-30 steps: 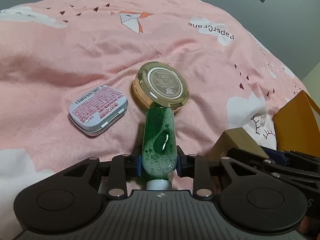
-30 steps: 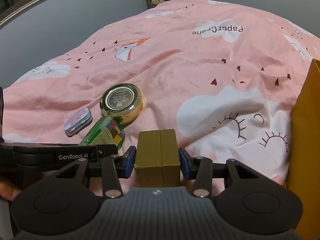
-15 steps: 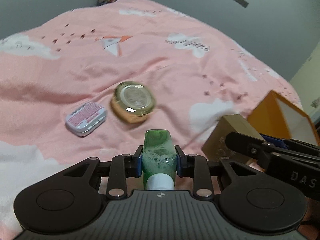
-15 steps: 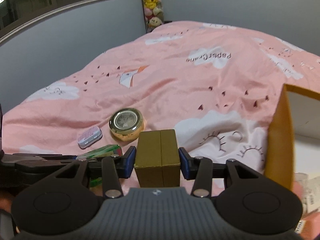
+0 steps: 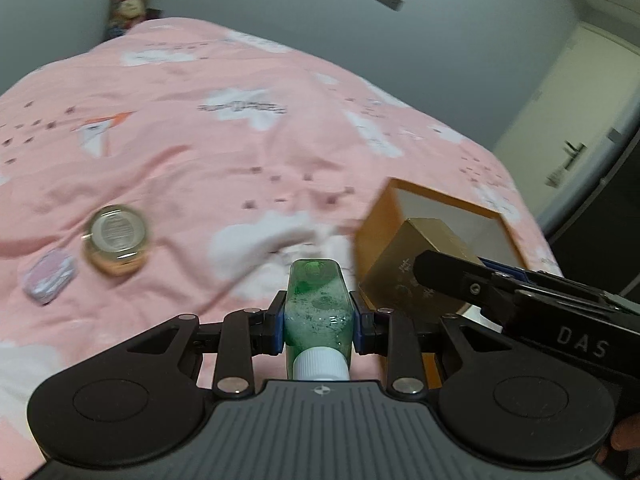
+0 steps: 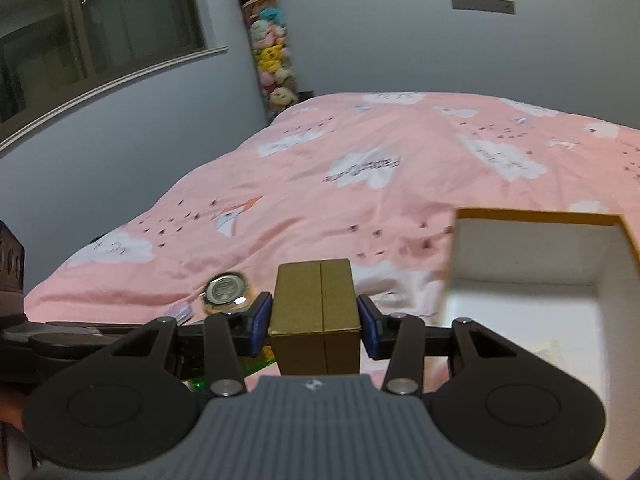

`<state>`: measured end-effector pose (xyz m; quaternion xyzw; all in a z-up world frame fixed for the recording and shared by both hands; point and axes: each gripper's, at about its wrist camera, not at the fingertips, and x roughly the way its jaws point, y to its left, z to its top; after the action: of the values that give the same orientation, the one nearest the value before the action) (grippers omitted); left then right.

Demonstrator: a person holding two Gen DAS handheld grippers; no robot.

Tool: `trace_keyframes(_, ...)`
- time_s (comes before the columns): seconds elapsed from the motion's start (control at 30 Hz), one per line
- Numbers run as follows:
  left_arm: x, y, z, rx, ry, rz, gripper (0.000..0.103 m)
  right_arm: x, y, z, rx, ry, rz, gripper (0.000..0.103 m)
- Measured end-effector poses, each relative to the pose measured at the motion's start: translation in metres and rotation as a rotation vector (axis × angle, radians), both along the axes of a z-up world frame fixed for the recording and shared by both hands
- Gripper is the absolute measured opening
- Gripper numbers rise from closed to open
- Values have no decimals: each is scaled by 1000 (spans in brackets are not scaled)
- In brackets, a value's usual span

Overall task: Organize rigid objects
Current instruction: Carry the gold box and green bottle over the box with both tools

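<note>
My left gripper [image 5: 319,326] is shut on a green bottle [image 5: 318,304] with a white cap, held above the pink bed. My right gripper [image 6: 315,320] is shut on a gold box [image 6: 316,312], which also shows in the left wrist view [image 5: 416,268], raised beside the left wall of an open orange box [image 6: 536,240]. That orange box [image 5: 452,204] has a white inside. A round gold compact [image 5: 116,238] and a small pink-and-white tin [image 5: 50,276] lie on the bedcover at the left.
The pink bedcover [image 6: 360,184] with cloud prints fills both views. A column of plush toys [image 6: 268,44] stands in the far corner. A window [image 6: 100,32] is on the left wall. A door [image 5: 576,120] is at the right.
Both grippers have risen from the bed with their objects and swung right toward the orange box. The compact and the tin have stayed on the bedcover.
</note>
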<state>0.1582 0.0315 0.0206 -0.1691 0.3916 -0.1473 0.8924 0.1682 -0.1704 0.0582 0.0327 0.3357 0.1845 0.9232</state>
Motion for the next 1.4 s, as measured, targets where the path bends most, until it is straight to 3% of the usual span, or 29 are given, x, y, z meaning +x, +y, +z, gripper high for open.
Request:
trace_keyframes(0.3, 34, -66, 16, -24, -20, -162, 34, 8, -83, 18, -19, 16, -158, 45)
trace_keyframes(0.67, 91, -131, -1, 32, 7, -273, 34, 52, -151, -15, -53, 142, -279, 45)
trace_keyframes(0.8, 112, -148, -11, 103, 2, -307, 34, 70, -159, -25, -17, 158, -303, 45)
trace_keyframes(1.17, 126, -206, -44, 468, -72, -458, 34, 117, -163, -52, 44, 210, -355, 45)
trace_keyframes(1.4, 132, -226, -57, 633, -81, -496, 34, 136, -166, -71, 96, 277, -371, 45)
